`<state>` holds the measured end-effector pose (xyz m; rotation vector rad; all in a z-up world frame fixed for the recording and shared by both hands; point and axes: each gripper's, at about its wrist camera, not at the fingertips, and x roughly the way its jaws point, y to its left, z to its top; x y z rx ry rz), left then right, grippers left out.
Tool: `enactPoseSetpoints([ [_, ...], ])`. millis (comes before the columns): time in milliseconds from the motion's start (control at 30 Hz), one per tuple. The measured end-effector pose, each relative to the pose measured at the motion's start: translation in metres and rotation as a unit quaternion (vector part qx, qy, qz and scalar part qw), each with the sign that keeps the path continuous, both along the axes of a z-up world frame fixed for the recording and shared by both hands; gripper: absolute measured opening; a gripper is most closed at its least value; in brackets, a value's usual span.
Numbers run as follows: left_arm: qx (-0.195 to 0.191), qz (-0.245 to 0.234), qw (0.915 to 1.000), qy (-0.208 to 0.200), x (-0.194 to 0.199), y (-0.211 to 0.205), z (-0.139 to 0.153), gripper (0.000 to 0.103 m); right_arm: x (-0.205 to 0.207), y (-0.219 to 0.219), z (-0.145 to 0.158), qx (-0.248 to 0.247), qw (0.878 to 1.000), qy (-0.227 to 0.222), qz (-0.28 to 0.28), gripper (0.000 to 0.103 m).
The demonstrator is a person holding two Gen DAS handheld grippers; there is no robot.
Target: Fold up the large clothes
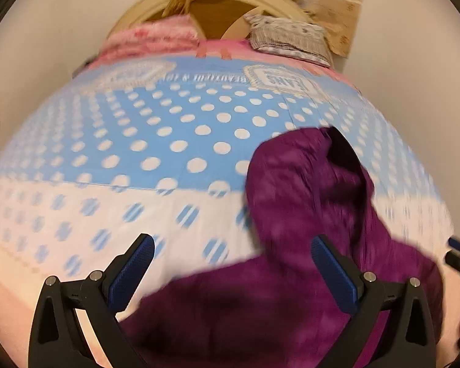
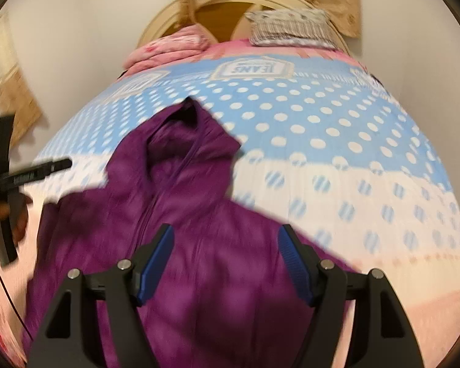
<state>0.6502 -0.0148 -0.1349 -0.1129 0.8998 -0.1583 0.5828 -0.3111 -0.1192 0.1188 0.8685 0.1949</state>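
A purple hooded jacket of thin crinkled fabric [image 2: 181, 230] is laid on a bed covered by a quilt with a blue field of white dots and a white band of blue striped dots [image 1: 174, 128]. The jacket is spread with its front upward, the zip line is seen running down the middle, and the hood is pointed toward the head of the bed. The left claw [image 1: 233, 260] is held above the near edge of the bed with its blue pads wide apart; nothing is gripped between them, and the lower part of the jacket is seen beneath. The right claw [image 2: 227, 254] is held over the body of the jacket, its jaws also standing well open and empty. At the head of the bed a folded pink blanket [image 2: 168, 49] and a grey striped pillow [image 2: 291, 27] are placed before a cream curved wooden headboard [image 2: 156, 27]. Both views are blurred.
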Motion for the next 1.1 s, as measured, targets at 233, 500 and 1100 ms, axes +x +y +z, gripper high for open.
enactPoseSetpoints([
  [233, 0.004, 0.002, 0.9999, 0.013, 0.063, -0.018, -0.014, 0.102, 0.079, 0.011, -0.009, -0.023, 1.000, 0.017, -0.008, 0.072],
  [500, -0.024, 0.006, 0.9991, 0.036, 0.099, -0.015, -0.043, 0.102, 0.134, 0.015, -0.027, 0.017, 0.999, 0.033, -0.022, 0.073],
  [1100, -0.034, -0.088, 0.9955, 0.006, 0.079, -0.044, -0.035, 0.003, 0.116, 0.028, -0.032, 0.006, 1.000, 0.012, 0.020, 0.009],
])
